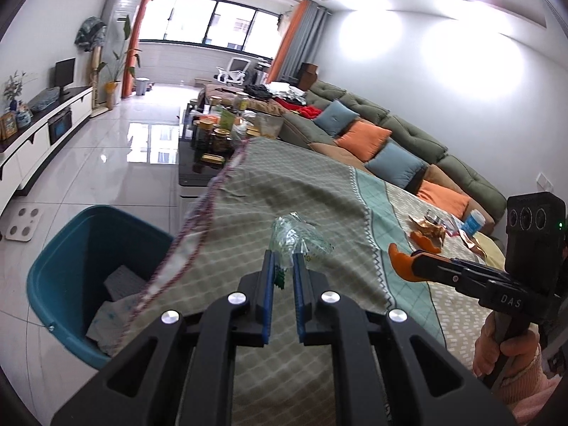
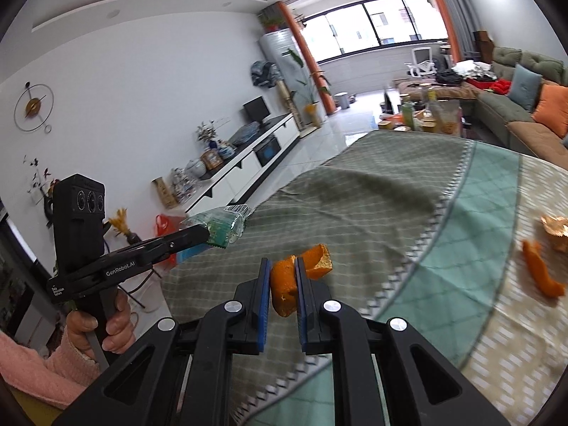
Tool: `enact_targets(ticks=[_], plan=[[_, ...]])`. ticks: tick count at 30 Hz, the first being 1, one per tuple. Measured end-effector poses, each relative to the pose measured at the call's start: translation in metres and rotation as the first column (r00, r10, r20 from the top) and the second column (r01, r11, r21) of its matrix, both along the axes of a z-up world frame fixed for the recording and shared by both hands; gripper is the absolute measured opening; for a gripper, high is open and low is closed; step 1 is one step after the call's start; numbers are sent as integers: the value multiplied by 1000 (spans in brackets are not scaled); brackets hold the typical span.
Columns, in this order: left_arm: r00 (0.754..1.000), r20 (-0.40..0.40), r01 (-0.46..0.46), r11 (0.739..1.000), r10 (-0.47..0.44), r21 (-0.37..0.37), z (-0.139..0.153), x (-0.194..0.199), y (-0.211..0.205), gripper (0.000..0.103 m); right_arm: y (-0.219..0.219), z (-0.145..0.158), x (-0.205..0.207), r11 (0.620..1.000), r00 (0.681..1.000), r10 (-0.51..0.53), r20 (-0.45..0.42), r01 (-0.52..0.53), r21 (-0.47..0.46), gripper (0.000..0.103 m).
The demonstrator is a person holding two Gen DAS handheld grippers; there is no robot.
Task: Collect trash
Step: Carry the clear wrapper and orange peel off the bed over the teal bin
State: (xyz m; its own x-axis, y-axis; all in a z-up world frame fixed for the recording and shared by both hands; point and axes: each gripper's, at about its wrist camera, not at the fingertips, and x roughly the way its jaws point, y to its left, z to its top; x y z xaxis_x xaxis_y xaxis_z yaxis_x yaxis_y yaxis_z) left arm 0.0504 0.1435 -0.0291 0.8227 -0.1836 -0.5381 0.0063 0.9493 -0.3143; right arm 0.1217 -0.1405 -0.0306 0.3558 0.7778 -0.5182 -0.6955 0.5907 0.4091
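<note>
My left gripper [image 1: 283,259] is shut on a crumpled clear-green plastic wrapper [image 1: 298,236], held above the patterned tablecloth [image 1: 284,184]. In the right wrist view that same gripper [image 2: 209,236] shows from the side with the wrapper [image 2: 222,225] sticking out of it. My right gripper [image 2: 283,266] is shut on a piece of orange peel [image 2: 284,285]; in the left wrist view its tip [image 1: 399,261] carries the peel [image 1: 397,254]. A teal bin [image 1: 85,245] stands on the floor left of the table, with paper inside.
More trash lies on the cloth: another orange peel [image 2: 543,273], a gold foil wrapper [image 2: 555,229], and a blue-capped bottle [image 1: 474,222]. A cluttered dark coffee table [image 1: 213,135] stands beyond, a green sofa [image 1: 390,131] to the right.
</note>
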Motion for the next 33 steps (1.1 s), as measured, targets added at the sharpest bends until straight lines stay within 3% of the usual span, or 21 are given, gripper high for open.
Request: enact_targets(ticks=[33], plan=[[967,-9,-254,967,253,-14,-6,-39,95,11,138,11,10,960,960,279,-13,-279,-18,13]])
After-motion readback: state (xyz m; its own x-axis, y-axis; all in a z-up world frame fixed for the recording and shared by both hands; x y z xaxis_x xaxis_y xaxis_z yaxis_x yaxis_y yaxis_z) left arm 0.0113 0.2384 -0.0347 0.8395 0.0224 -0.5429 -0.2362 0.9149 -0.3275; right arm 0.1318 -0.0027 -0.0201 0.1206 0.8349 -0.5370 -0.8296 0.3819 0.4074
